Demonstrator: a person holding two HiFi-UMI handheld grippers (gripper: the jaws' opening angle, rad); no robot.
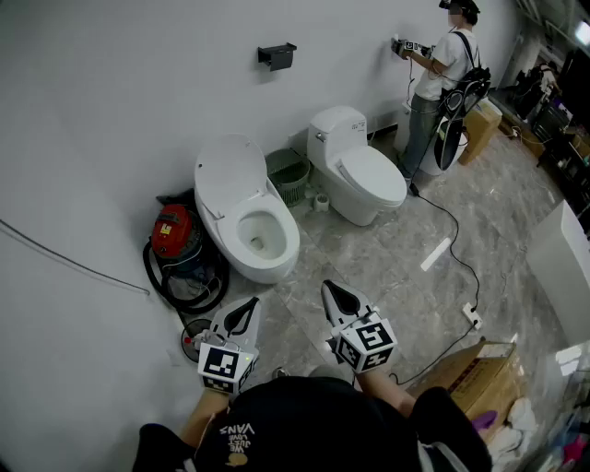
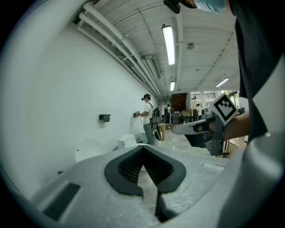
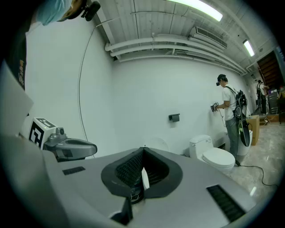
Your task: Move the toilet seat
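A white toilet seat (image 1: pixel 228 172) is seen raised on the nearer toilet (image 1: pixel 273 265), tilted back toward the wall (image 1: pixel 111 138), with the oval bowl (image 1: pixel 262 236) left open below it. Whether a separate ring is laid on the rim cannot be told. The toilet is set on the grey marbled floor (image 1: pixel 387 267).

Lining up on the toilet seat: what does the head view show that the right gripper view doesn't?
Only the head view: the open toilet's bowl, the red vacuum and the green basket. Only the right gripper view: ceiling pipes and a ceiling light. Both: the closed toilet, the black wall holder and the person at the wall.
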